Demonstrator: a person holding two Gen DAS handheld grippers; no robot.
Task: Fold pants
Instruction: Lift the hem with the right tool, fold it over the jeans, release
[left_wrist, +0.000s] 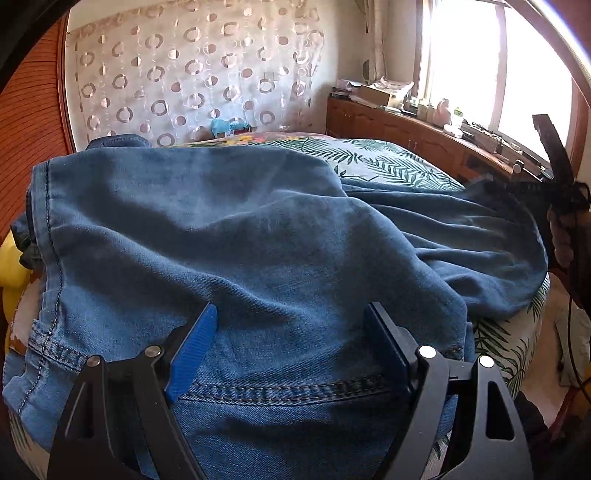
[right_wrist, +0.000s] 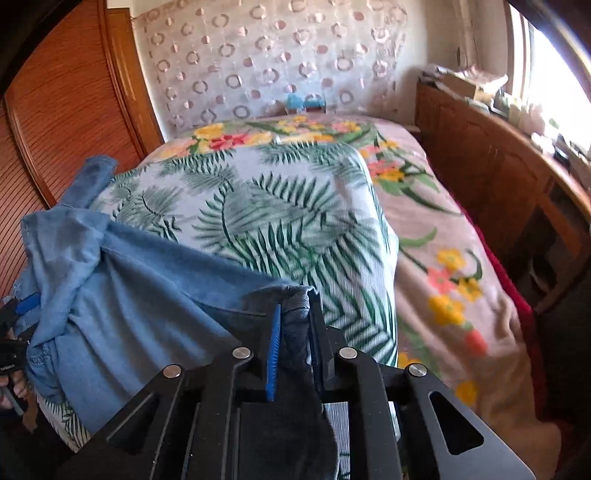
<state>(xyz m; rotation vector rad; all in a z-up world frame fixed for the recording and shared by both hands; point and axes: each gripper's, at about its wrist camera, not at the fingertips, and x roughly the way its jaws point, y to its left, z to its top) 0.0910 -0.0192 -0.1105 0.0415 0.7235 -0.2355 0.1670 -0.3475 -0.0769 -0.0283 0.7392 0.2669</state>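
Note:
Blue denim pants lie rumpled across the bed. In the left wrist view my left gripper is open, its jaws wide apart just above the seat of the pants near a stitched seam. My right gripper is shut on an edge of the pants and holds it lifted at the bed's right side. The right gripper also shows in the left wrist view at the far right. The left gripper shows in the right wrist view at the far left, mostly hidden by denim.
The bed has a palm-leaf sheet and a floral blanket. A wooden cabinet with clutter stands along the window on the right. A wooden wardrobe is on the left. A patterned curtain hangs behind.

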